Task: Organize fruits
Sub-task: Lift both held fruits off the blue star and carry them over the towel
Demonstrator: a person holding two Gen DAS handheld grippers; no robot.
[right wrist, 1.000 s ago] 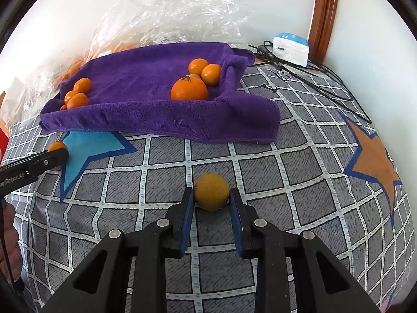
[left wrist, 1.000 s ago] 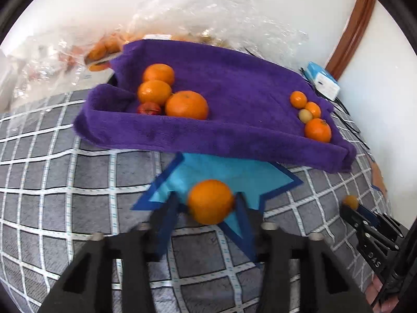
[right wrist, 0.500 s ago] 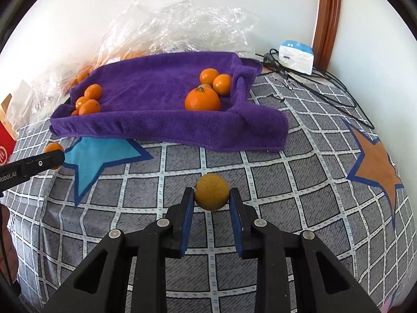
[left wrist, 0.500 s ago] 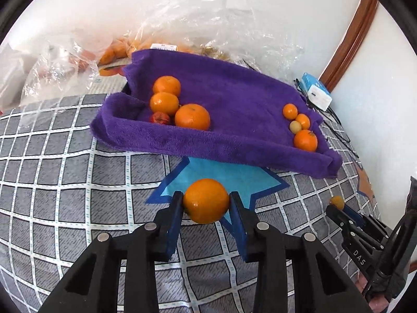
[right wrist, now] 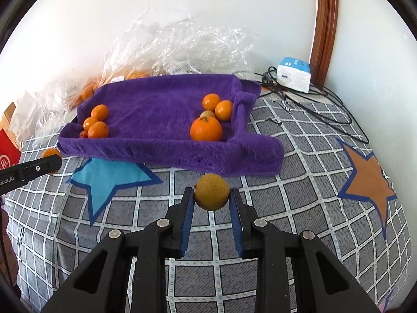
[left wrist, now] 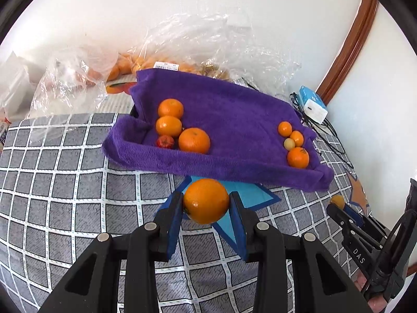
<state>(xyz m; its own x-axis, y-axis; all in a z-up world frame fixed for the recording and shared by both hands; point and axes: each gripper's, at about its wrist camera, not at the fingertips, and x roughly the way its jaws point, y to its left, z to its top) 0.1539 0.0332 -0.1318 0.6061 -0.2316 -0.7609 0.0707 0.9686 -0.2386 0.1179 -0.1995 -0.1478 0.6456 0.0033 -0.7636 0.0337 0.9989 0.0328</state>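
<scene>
My left gripper (left wrist: 206, 203) is shut on a bright orange (left wrist: 206, 200) and holds it above the grey checked cover, just in front of the purple towel (left wrist: 234, 120). My right gripper (right wrist: 211, 195) is shut on a dull yellow-brown fruit (right wrist: 212, 191), also lifted, in front of the towel (right wrist: 161, 104). On the towel, a left group holds three oranges (left wrist: 194, 140) and a small red fruit (left wrist: 165, 141). A right group holds three small oranges (left wrist: 298, 157) and a pale fruit (left wrist: 289, 144).
Clear plastic bags (left wrist: 182, 49) with more oranges lie behind the towel against the wall. A blue-white box (right wrist: 294, 74) and black cables (right wrist: 312, 104) sit at the back right. A red box (right wrist: 7, 148) stands at the left edge.
Both grippers have lifted and pulled back from the towel with their fruits. The left jaws have closed tighter on the orange.
</scene>
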